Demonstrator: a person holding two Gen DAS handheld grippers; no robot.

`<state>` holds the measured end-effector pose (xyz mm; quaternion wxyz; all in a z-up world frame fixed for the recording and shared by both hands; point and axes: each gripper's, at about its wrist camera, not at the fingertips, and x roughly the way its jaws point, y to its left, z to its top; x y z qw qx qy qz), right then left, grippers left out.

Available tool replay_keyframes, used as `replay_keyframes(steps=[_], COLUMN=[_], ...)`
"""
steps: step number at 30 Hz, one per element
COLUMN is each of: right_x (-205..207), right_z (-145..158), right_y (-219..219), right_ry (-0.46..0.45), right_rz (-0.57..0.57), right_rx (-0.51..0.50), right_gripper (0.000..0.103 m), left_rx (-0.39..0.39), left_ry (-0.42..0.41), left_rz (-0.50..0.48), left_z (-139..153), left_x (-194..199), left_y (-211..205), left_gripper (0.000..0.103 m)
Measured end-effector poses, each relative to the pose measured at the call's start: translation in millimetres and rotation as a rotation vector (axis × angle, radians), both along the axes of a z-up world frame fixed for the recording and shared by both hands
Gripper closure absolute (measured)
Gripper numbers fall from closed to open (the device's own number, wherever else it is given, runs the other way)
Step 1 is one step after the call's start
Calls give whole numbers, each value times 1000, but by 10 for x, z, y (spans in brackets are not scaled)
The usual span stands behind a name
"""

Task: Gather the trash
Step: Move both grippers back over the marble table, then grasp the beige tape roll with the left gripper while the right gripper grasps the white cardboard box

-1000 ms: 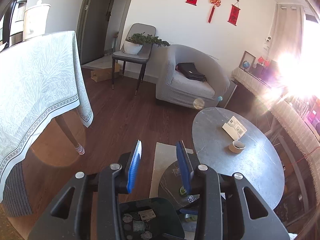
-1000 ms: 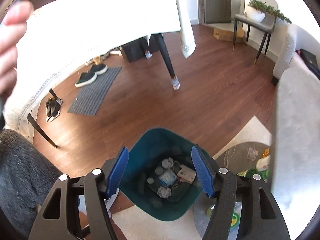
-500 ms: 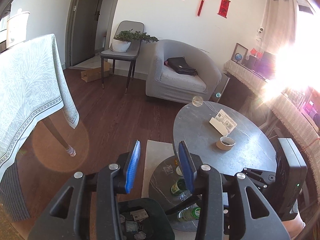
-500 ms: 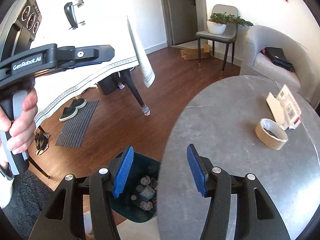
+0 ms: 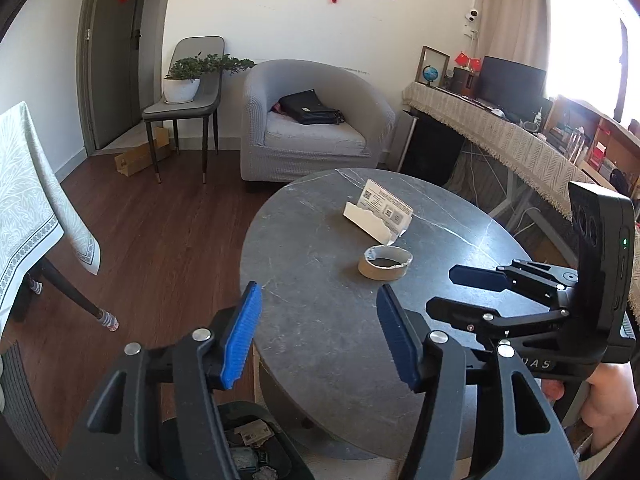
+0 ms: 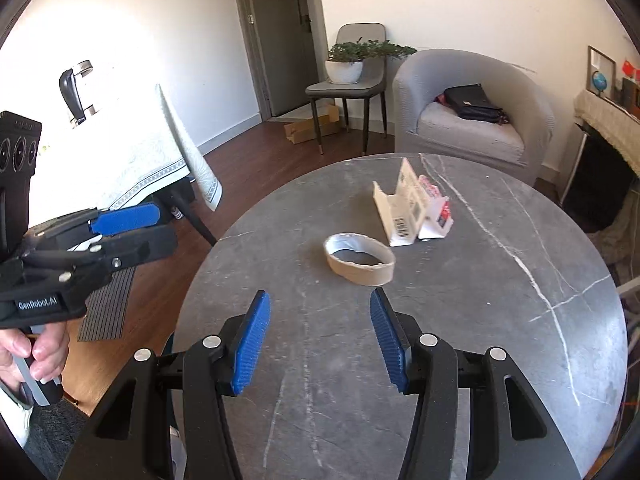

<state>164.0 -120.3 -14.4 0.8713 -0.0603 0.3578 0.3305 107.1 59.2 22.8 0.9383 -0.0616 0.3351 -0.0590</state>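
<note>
On the round grey marble table (image 6: 460, 320) we now face a used-up cardboard tape ring (image 6: 359, 258) beside torn white packaging (image 6: 408, 208); bin behind us. Left gripper (image 5: 318, 336) opening, right gripper (image 6: 318, 338) narrowing, both empty: next pickup.

Left tool (image 5: 318, 336) opening, empty, over round table (image 5: 320, 320), tape roll (image 5: 385, 263) ahead, torn carton (image 5: 378, 213) beyond

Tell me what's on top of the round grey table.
On the round grey table lie a spent tape roll and a torn white box behind it. Nothing hides its top except the grippers' own frames.
</note>
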Motion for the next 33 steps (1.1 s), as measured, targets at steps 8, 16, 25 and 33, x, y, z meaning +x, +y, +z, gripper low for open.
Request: replay_keyframes(steps=[8, 16, 25, 33], right_x=[253, 412, 507, 558], right_z=[16, 33, 27, -4], right_y=[-493, -691, -857, -861], right_ry=[26, 33, 48, 47], right_rz=[-92, -121, -110, -80], right_rx=[73, 101, 143, 135], right_gripper=[50, 43, 38, 35], left_rx=[26, 0, 53, 103], left_ry=[37, 90, 164, 159], left_rz=[-49, -37, -12, 29], left_z=[-204, -442, -645, -624], left_x=[293, 646, 976, 1190], left_y=[-407, -662, -907, -970], left_gripper=[26, 25, 25, 25])
